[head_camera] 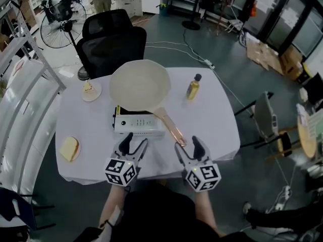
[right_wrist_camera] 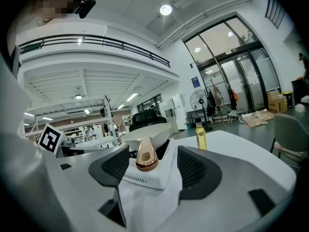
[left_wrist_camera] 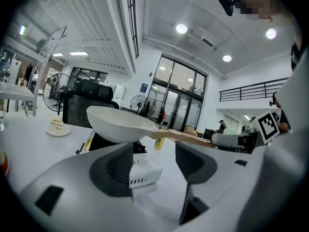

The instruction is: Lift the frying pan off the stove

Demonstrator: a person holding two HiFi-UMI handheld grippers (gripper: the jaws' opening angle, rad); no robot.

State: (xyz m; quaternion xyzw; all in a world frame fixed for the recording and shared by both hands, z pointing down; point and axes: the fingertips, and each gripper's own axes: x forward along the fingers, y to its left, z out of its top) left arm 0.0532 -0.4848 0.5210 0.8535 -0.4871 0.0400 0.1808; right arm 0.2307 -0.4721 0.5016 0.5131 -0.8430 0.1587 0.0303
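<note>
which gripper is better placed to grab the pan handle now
Right. The end of the frying pan handle sits in line between the open jaws of the right gripper, just short of them. The left gripper, also open, faces the front of the stove, with the handle off to its right.

Pan: I see a cream-white frying pan point(head_camera: 140, 84), round, empty, sitting level on the stove.
Handle: a coppery handle point(head_camera: 170, 126) angles toward me, off to the right.
Stove: a white boxy stove point(head_camera: 139, 124), its front panel facing me.

Left gripper point(head_camera: 136, 140) and right gripper point(head_camera: 186, 144) — side by side — jaws apart.
</note>
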